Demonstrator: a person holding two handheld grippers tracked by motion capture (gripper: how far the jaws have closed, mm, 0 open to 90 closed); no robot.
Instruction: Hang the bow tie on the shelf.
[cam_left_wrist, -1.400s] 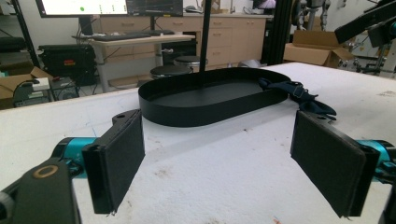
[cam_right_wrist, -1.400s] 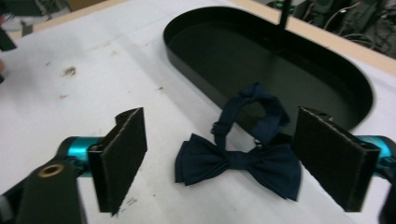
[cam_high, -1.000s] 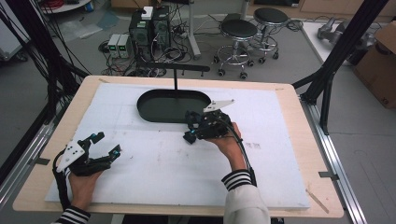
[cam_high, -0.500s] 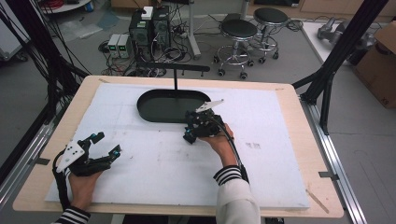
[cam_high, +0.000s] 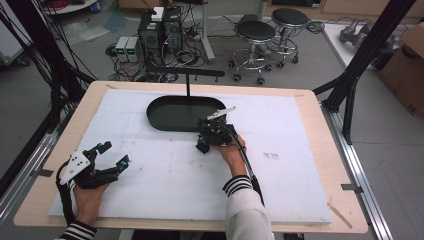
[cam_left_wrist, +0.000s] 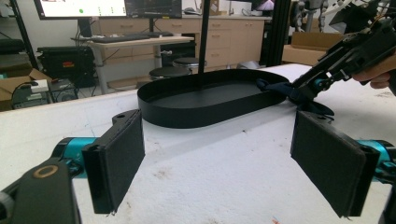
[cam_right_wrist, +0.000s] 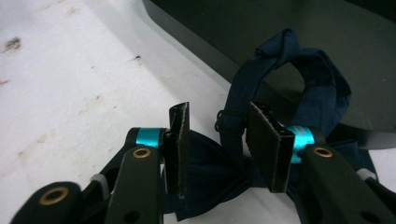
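Nudging closer to the black tray (cam_high: 165, 120), my right tongs (cam_right_wrist: 215, 140) straddled, unclenched, the navy bow tie (cam_right_wrist: 299, 79) looped over its rim; left tongs (cam_left_wrist: 233, 163) gaped.

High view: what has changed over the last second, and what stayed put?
The right tool crept slightly left and toward the person along the near rim of the black tray. Its jaws stand open either side of the dark blue bow tie, whose strap lies over that rim; whether it was let go cannot be told. The left tool stayed open at the table's near left; the tray did not move.
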